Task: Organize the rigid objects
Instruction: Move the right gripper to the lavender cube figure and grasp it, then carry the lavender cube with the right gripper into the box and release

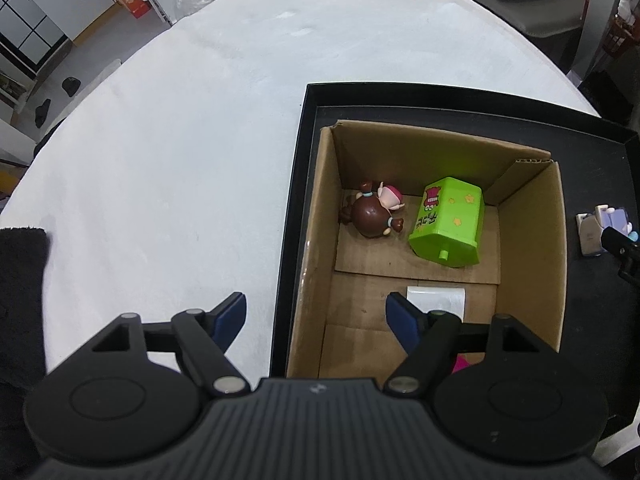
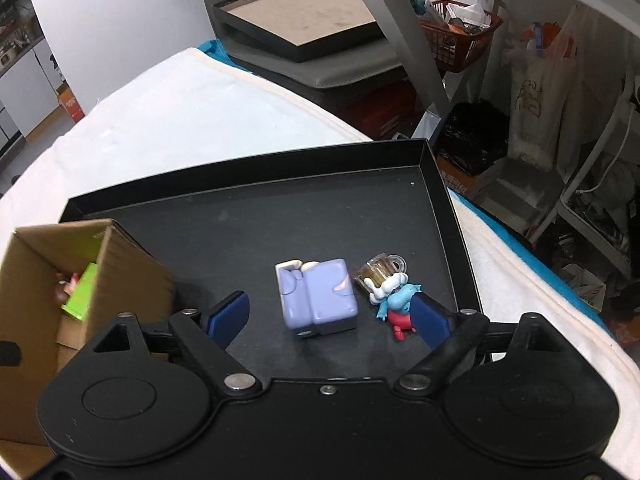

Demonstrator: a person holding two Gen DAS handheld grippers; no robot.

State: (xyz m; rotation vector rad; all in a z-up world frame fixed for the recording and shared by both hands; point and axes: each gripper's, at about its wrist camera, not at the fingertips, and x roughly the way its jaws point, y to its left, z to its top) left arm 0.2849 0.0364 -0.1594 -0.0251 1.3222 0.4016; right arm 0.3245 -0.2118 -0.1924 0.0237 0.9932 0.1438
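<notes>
A cardboard box (image 1: 528, 248) stands in the left part of a black tray (image 1: 296, 184). Inside lie a brown-haired doll figure (image 1: 374, 210) and a green toy bin (image 1: 450, 222) on its side. My left gripper (image 1: 316, 318) hovers open over the box's near left wall, nothing between its blue pads. In the right wrist view, a lilac block toy (image 2: 318, 296), a small glass mug (image 2: 380, 270) and a blue-and-red figurine (image 2: 396, 304) lie on the black tray (image 2: 248, 216). My right gripper (image 2: 330, 318) stands open, low around the lilac toy, pads apart from it.
The tray rests on a white cloth-covered table (image 1: 160, 140). The cardboard box (image 2: 100, 276) stands left of the right gripper. A second black tray (image 2: 304, 24) sits on a grey surface behind the table. A red basket (image 2: 460, 36) and bags crowd the floor at right.
</notes>
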